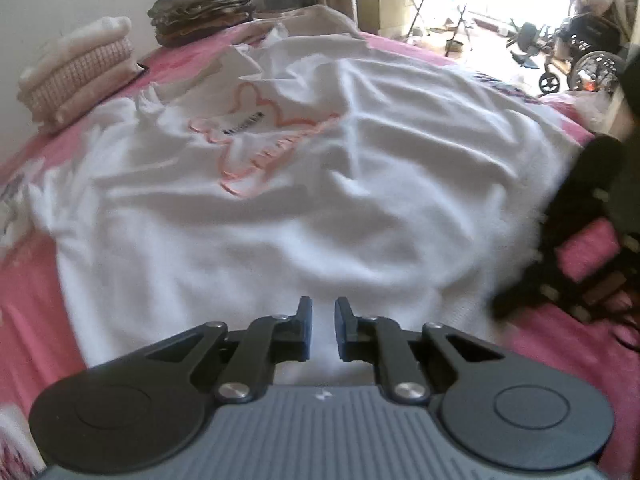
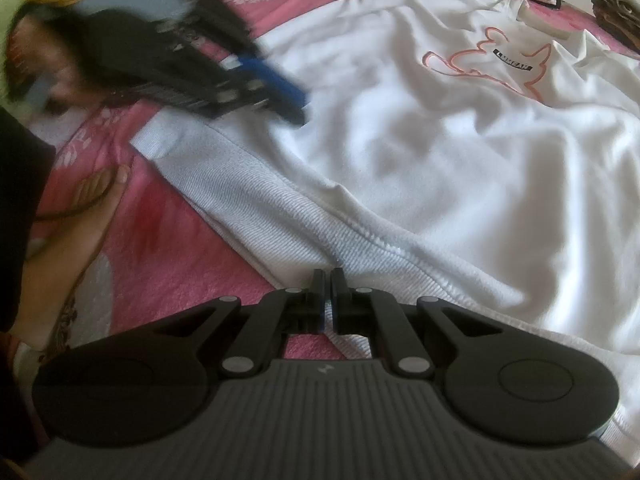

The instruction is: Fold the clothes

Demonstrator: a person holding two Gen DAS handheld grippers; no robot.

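White sweatshirt [image 1: 304, 184] lay spread, wrinkled, on pink bedspread [image 1: 24, 292], filling mid-frame.

Right gripper [image 2: 327, 276] was clenched on the sweatshirt's ribbed hem [image 2: 256, 204] at lower centre. Left gripper [image 1: 323, 307] hung over the cloth, jaws slightly apart, nothing between them. Folded piles [image 1: 76, 72] sat upper left.

Home bedroom: pink floral bed [image 1: 24, 300] with folded laundry stacks [image 1: 76, 68], a stroller [image 1: 576, 60] near the bright doorway beyond.
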